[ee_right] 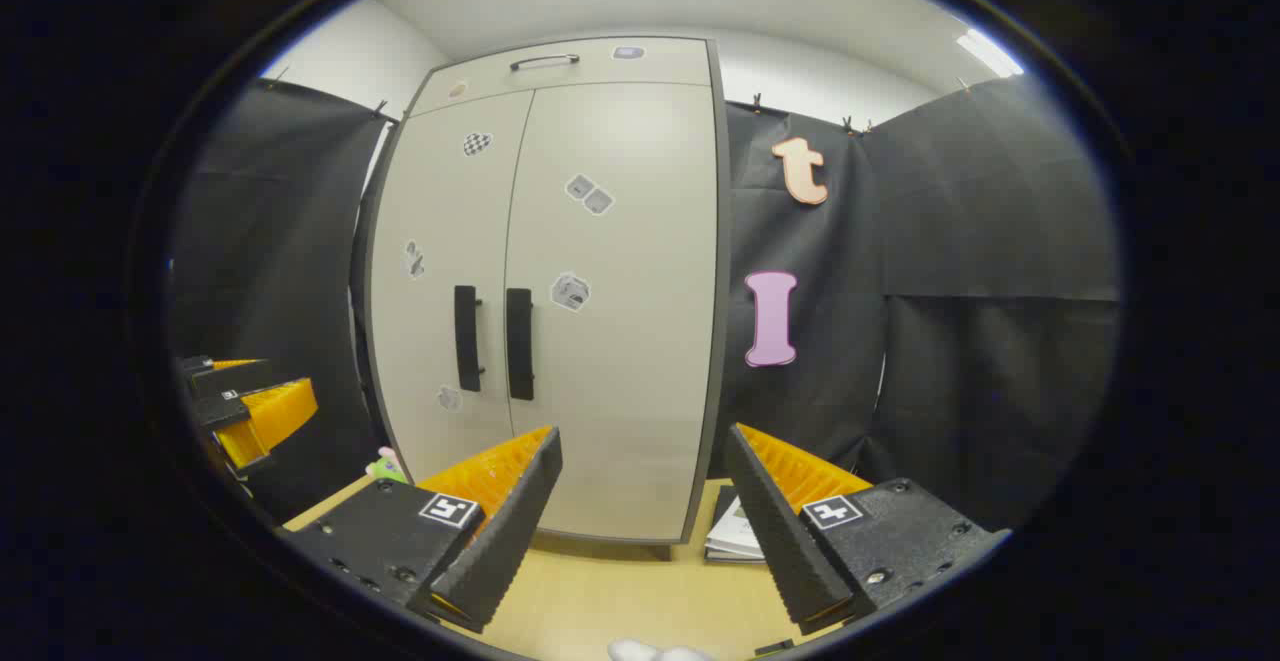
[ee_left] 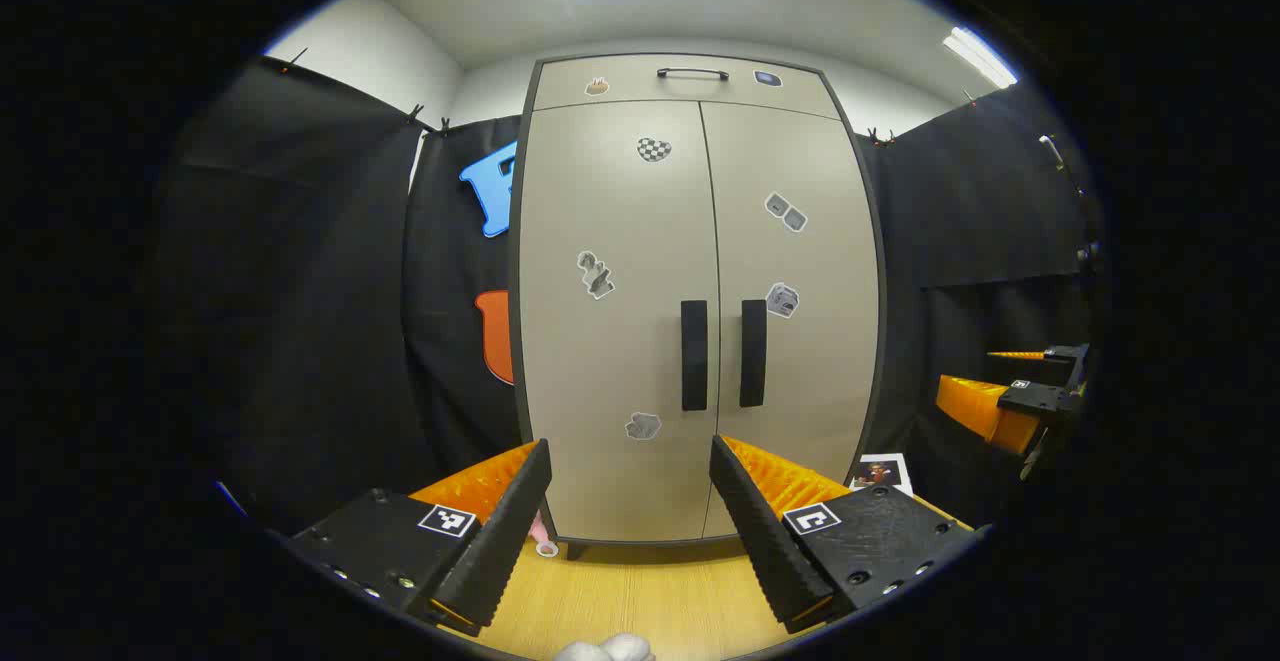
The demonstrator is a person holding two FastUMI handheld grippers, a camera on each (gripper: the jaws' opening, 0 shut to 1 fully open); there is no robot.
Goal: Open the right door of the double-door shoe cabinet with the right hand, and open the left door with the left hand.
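Both grippers hang spread and empty, left gripper [ee_left: 630, 501] and right gripper [ee_right: 640, 491], well short of the shoe cabinet [ee_left: 690, 291]. Doors shut, right handle [ee_right: 519, 343] and left handle [ee_left: 694, 355] sit close together: risk of hooking the wrong one. Open tabletop [ee_right: 620, 581] ahead, curtains crowd both sides

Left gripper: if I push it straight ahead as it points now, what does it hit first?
Probably the left door of the shoe cabinet, beside its handle; the left gripper is open, and depth is unclear.
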